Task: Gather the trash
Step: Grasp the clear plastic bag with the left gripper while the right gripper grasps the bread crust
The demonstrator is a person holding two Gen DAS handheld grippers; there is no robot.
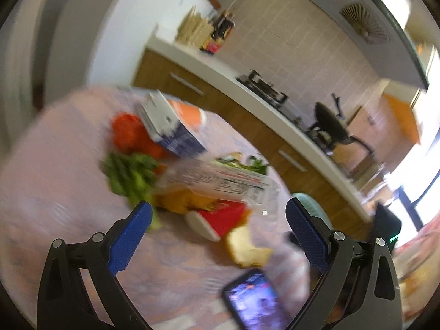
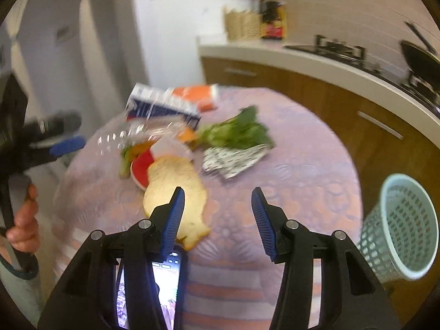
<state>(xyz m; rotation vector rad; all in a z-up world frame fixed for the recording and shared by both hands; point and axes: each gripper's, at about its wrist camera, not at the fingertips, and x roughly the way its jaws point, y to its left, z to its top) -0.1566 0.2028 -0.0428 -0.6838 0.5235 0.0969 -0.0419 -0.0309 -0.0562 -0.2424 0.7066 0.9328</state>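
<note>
Trash lies on a round table with a pink patterned cloth (image 2: 288,187): a bitten bread slice (image 2: 176,187), a red cup on its side (image 1: 220,217), a clear plastic wrapper (image 1: 220,181), a blue-and-white carton (image 1: 167,126), leafy greens (image 2: 239,132) and a black-and-white wrapper (image 2: 233,159). My right gripper (image 2: 217,195) hovers open over the cloth, its left finger above the bread, nothing between the pads. My left gripper (image 1: 220,214) is wide open just short of the red cup and holds nothing. Both views are blurred.
A pale green mesh bin (image 2: 398,228) stands on the floor right of the table. A phone (image 2: 165,283) with a lit screen lies at the table's near edge. Wooden kitchen cabinets with a white counter (image 2: 316,63) and a stove run behind. A hand (image 2: 24,220) holds the left gripper.
</note>
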